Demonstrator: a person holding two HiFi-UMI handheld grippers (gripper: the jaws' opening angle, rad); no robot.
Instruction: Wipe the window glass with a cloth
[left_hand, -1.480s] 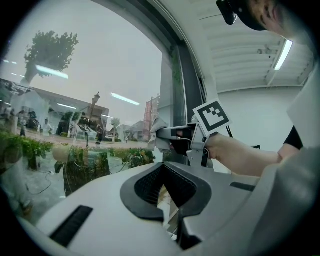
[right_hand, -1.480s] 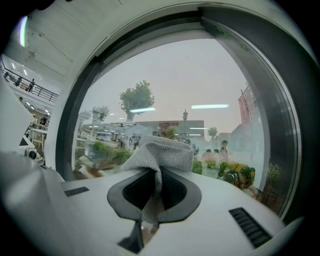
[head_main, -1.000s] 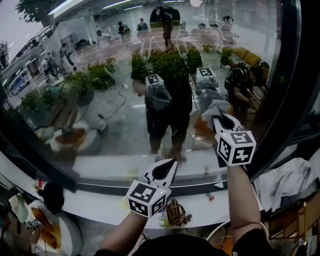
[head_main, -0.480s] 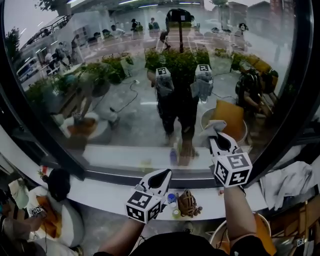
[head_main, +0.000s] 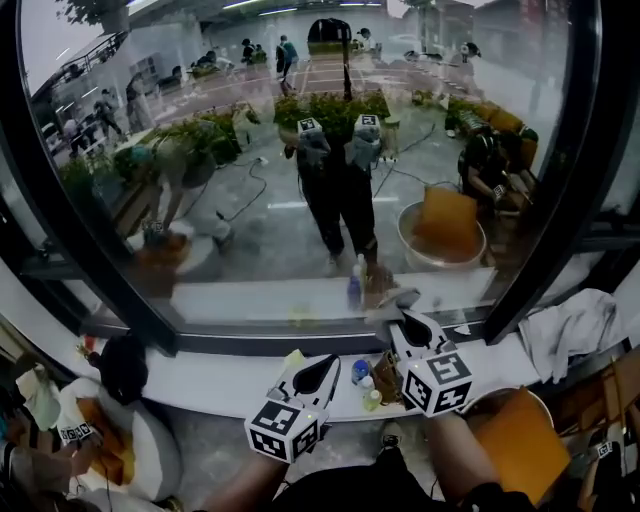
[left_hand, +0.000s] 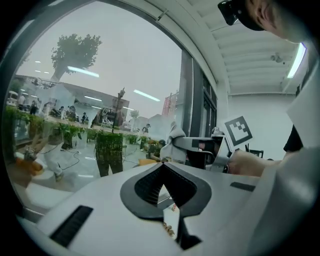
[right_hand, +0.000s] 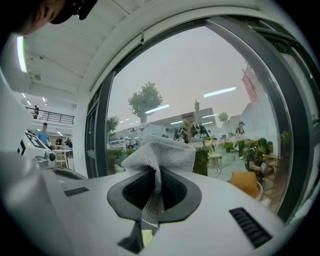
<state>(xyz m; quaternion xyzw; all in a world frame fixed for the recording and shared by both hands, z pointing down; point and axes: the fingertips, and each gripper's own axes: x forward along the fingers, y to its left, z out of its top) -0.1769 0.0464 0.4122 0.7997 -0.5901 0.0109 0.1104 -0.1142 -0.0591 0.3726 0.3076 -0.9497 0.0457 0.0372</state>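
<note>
Right gripper (right_hand: 153, 176) clamped on cloth (right_hand: 161, 150); left gripper (left_hand: 162, 167) jaws together, nothing between them.
Cloth bunches out beyond the right jaw tips, low against the window glass (head_main: 250, 190); contact unclear. Left gripper sits left of the right gripper and farther from the glass, over the white sill (head_main: 200, 385).

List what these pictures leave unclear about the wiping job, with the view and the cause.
Head view: whether the cloth touches the glass; too small, lost in reflections.
Head view: smears on the glass; reflections mask them.
Head view: bottles on the sill; labels too small.
</note>
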